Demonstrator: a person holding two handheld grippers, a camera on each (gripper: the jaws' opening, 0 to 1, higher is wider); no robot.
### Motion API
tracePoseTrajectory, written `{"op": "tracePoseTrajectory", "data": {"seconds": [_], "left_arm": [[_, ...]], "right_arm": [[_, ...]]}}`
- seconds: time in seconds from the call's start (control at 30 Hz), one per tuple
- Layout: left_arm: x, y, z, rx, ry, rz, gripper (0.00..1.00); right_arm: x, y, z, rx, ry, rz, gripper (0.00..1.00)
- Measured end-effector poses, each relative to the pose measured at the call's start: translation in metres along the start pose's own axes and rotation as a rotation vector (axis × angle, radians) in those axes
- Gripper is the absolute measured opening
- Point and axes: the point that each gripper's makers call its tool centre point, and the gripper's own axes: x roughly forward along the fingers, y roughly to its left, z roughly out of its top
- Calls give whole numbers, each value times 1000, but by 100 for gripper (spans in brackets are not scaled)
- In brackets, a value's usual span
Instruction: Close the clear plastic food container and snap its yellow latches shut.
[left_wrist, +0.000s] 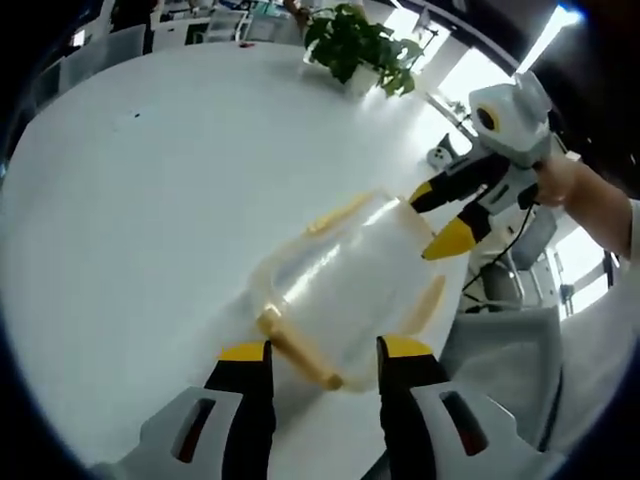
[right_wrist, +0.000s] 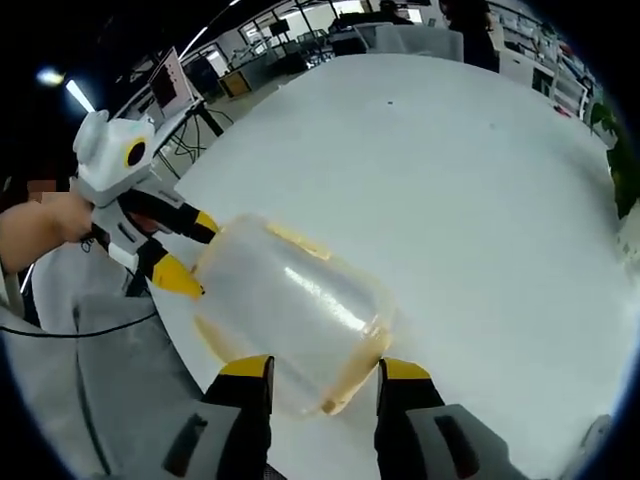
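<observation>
Both grippers' jaws flanking container (left_wrist: 350, 290), table (left_wrist: 150, 200)

both views look down close from opposite ends at the shared container (left_wrist: 350, 285) on the white table (left_wrist: 150, 220).

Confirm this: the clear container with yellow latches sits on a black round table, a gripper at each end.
Wrong on one point: the table is white, not black, as the left gripper view shows. The clear container with yellow latches does sit there, left gripper and right gripper at opposite ends.
</observation>
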Motion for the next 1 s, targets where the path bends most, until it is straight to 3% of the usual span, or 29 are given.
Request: {"op": "tracePoseTrajectory", "data": {"seconds": [0.23, 0.33, 0.57, 0.7, 0.73, 0.77, 0.9, 1.0], "left_arm": [[2, 1, 3, -68, -4, 8, 34], [0, -4, 8, -28, 12, 7, 33], [5, -2, 4, -52, 24, 13, 32], [6, -3, 6, -54, 18, 7, 32], [5, -1, 6, -54, 20, 14, 32], [5, -2, 6, -66, 24, 10, 32], [4, -1, 5, -45, 15, 9, 33], [3, 0, 5, -73, 2, 10, 34]], "right_arm": [[1, 1, 1, 31, -30, -18, 37], [3, 2, -1, 55, -31, -40, 37], [5, 2, 2, 63, -11, -38, 36], [7, 3, 4, 89, -34, -22, 34], [0, 3, -13, 158, 44, -45, 34], [4, 1, -2, 116, -19, -33, 34], [5, 2, -2, 108, -15, -26, 35], [6, 1, -1, 137, -16, -6, 36]]}}
